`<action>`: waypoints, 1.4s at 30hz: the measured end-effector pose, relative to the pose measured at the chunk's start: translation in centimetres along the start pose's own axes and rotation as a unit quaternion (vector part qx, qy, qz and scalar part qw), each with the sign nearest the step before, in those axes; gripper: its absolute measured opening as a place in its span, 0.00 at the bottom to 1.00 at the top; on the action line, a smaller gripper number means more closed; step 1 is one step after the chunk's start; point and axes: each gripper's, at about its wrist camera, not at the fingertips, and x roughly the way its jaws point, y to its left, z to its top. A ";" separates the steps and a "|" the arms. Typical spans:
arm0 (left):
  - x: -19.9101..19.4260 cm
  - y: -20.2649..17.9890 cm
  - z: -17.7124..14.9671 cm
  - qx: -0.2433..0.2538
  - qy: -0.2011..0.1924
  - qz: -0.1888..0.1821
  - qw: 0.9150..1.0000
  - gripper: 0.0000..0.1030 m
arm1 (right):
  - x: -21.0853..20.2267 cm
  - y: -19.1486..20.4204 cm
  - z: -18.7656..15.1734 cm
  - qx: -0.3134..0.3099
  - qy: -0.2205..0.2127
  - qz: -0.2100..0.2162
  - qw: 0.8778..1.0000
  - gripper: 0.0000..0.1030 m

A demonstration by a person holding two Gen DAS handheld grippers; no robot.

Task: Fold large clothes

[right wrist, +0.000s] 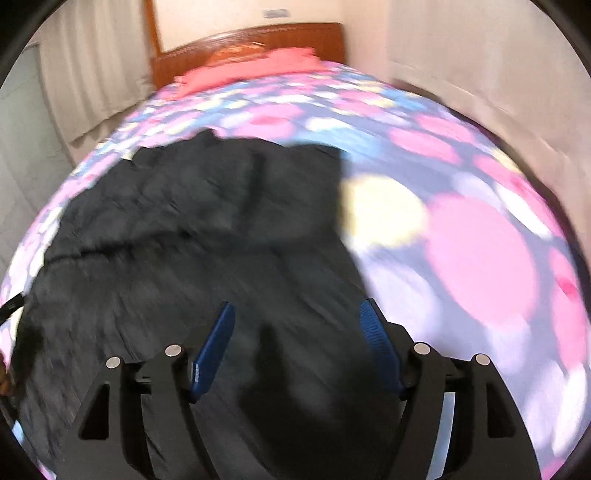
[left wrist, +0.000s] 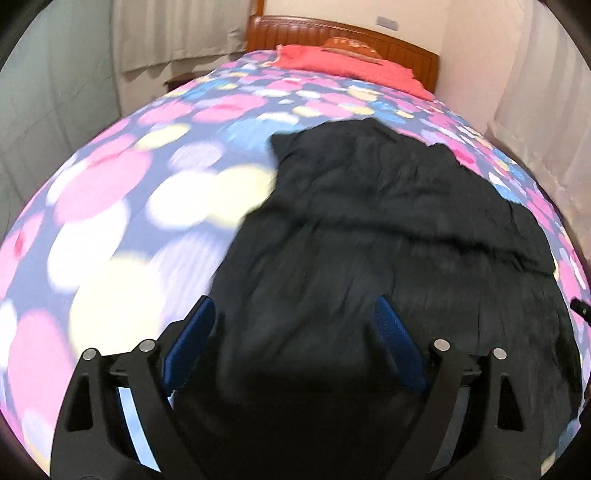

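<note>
A large black garment [left wrist: 369,221] lies spread and wrinkled on a bed with a pink, white and blue dotted cover [left wrist: 110,221]. My left gripper [left wrist: 294,302] hovers open over the garment's near left part, its blue pads [left wrist: 192,339] wide apart with only flat cloth below. In the right wrist view the same garment [right wrist: 184,240] fills the left half over the dotted cover [right wrist: 480,258]. My right gripper [right wrist: 297,305] is open above the garment's near right edge, and a dark fold lies under the gap. Both views are motion-blurred.
A red pillow [left wrist: 343,66] lies at the head of the bed against a wooden headboard [left wrist: 332,31], also in the right wrist view as pillow [right wrist: 251,66] and headboard [right wrist: 258,37]. Pale curtains [left wrist: 177,33] hang far left; a wall runs along the bed's right side.
</note>
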 end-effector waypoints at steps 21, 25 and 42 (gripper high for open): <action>-5.5 5.3 -12.1 -0.156 0.058 -0.111 0.980 0.72 | -4.2 -5.0 -13.6 0.113 0.050 0.074 0.990 0.37; -5.9 6.0 -12.7 -0.183 0.051 -0.117 0.975 0.38 | -4.6 -4.4 -13.7 0.116 0.040 0.083 0.989 0.22; -13.8 7.8 -14.2 -0.224 0.001 -0.165 0.960 0.11 | -11.3 -5.8 -14.6 0.169 0.007 0.174 0.970 0.12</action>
